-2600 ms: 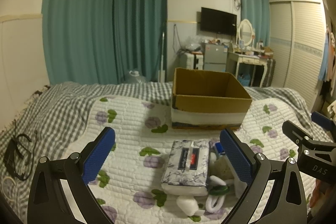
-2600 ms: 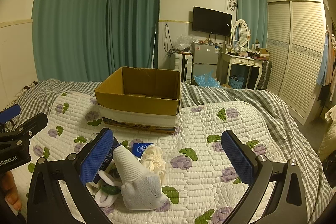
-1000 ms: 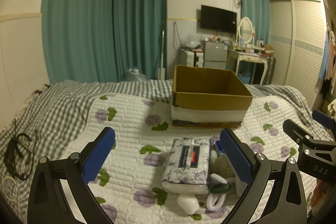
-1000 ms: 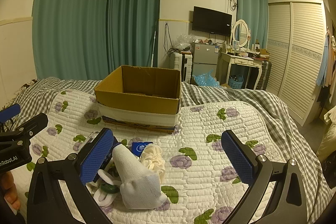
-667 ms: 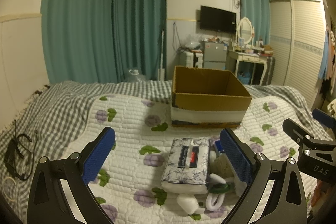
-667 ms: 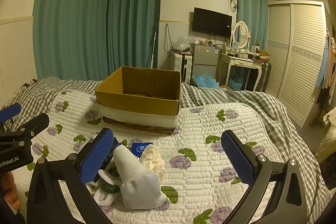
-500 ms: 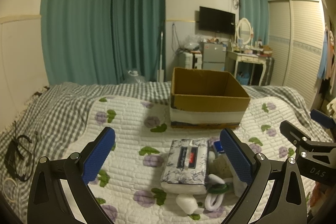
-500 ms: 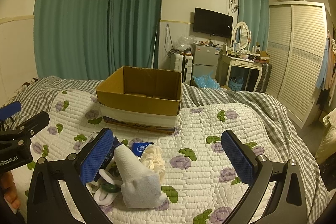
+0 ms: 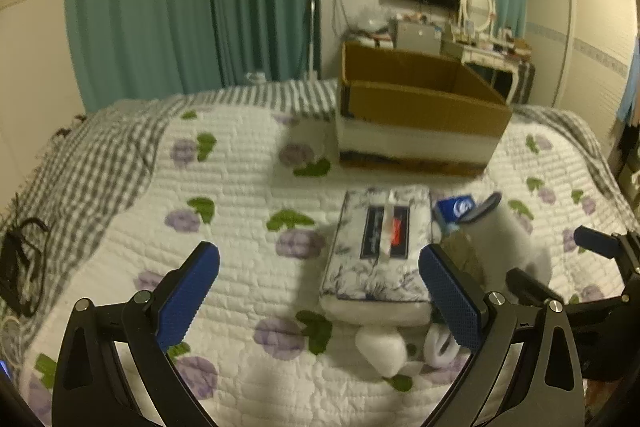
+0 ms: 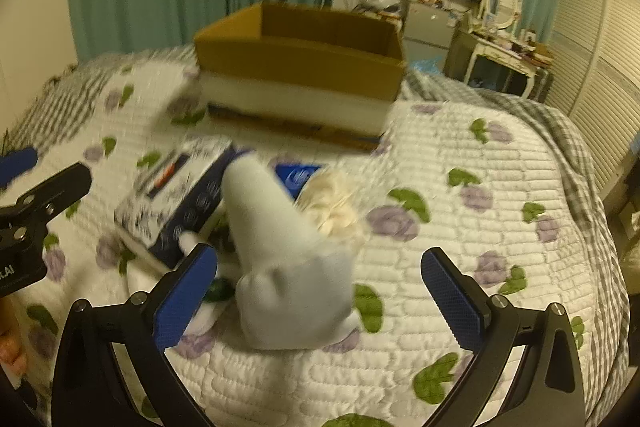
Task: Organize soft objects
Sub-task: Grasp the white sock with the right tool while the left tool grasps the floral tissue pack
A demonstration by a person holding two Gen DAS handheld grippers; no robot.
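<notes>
A pile of soft objects lies on the quilted bed in front of an open cardboard box. A floral tissue pack lies left in the pile. A white sock stands up beside a cream scrunchie and a small blue packet. My left gripper is open and empty, with the tissue pack just ahead between its fingers. My right gripper is open, with the sock between its fingers, not gripped.
A white quilt with purple flowers covers a grey checked sheet. Small white items lie in front of the tissue pack. A black cable lies at the bed's left edge. Teal curtains, a TV and a dresser stand behind.
Both grippers have tilted down and moved forward toward the pile; the views are blurred by the motion. The sock now sits between the right fingers. Both stay open.
</notes>
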